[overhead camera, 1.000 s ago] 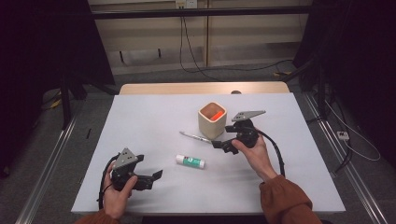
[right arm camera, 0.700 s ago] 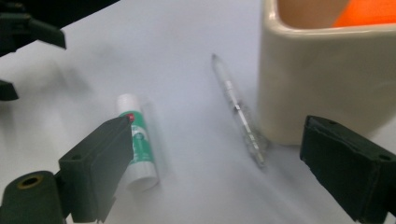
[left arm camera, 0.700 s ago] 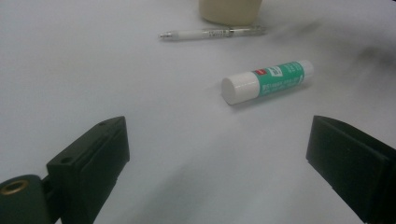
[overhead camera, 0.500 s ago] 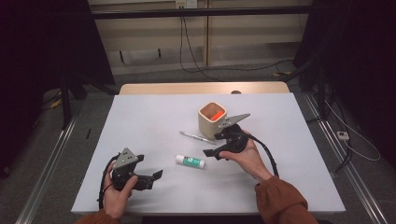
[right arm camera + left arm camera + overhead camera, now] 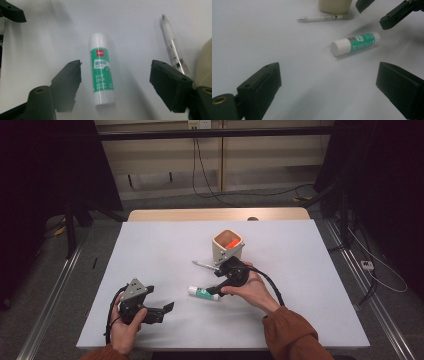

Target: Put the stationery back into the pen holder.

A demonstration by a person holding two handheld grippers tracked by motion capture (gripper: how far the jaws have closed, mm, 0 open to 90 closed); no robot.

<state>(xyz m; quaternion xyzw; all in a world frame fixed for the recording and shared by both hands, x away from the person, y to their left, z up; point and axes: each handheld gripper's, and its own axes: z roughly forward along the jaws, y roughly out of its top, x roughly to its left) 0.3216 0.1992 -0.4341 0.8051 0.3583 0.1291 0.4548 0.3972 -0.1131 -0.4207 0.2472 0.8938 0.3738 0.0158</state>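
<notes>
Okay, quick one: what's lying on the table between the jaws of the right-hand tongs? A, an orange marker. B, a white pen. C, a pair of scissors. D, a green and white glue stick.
D: the right gripper view shows the green and white glue stick lying between the open jaws of the right tongs, untouched; the white pen lies off to one side.

white slim pen lying flat on table | beige square-mouthed holder cup upright just behind pen, orange item inside | white rectangular table
</notes>
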